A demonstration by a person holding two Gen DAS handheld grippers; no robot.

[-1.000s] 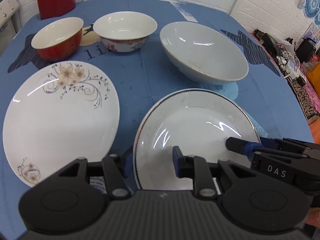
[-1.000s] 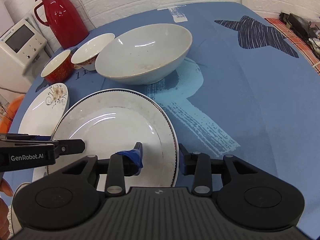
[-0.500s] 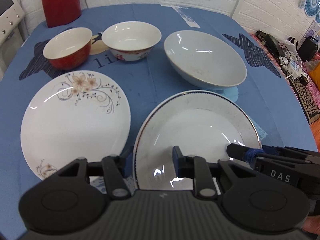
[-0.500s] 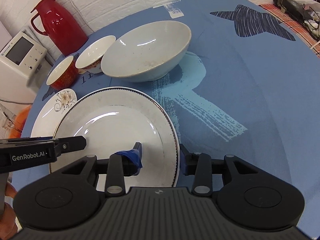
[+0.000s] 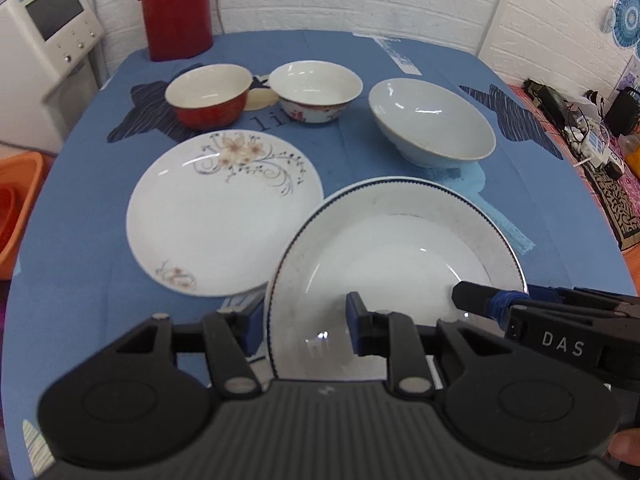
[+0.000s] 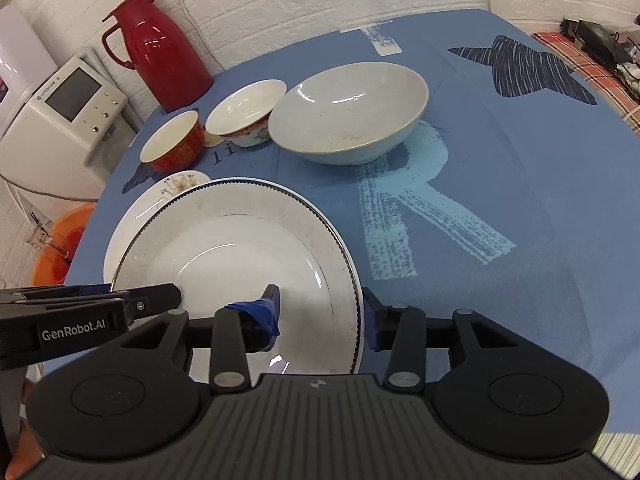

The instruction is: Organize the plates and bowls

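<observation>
Both grippers hold a white blue-rimmed plate (image 5: 384, 240) lifted above the table. My left gripper (image 5: 302, 322) is shut on its near left rim. My right gripper (image 6: 322, 316) is shut on its right rim (image 6: 344, 264); that gripper also shows in the left wrist view (image 5: 480, 300). A flowered white plate (image 5: 224, 212) lies on the table to the left, its edge just under the held plate. Behind stand a red bowl (image 5: 208, 96), a white bowl with red pattern (image 5: 316, 94) and a large pale bowl (image 5: 432, 124).
A red thermos (image 5: 176, 8) stands at the back of the blue tablecloth (image 6: 500, 160). A white appliance (image 5: 48, 40) and an orange tub (image 5: 20, 208) are off the table's left side. Clutter lies beyond the right edge (image 5: 592, 136).
Both grippers have risen with the blue-rimmed plate, lifting it off the table and slightly leftward over the flowered plate's edge. The bowls now look farther away.
</observation>
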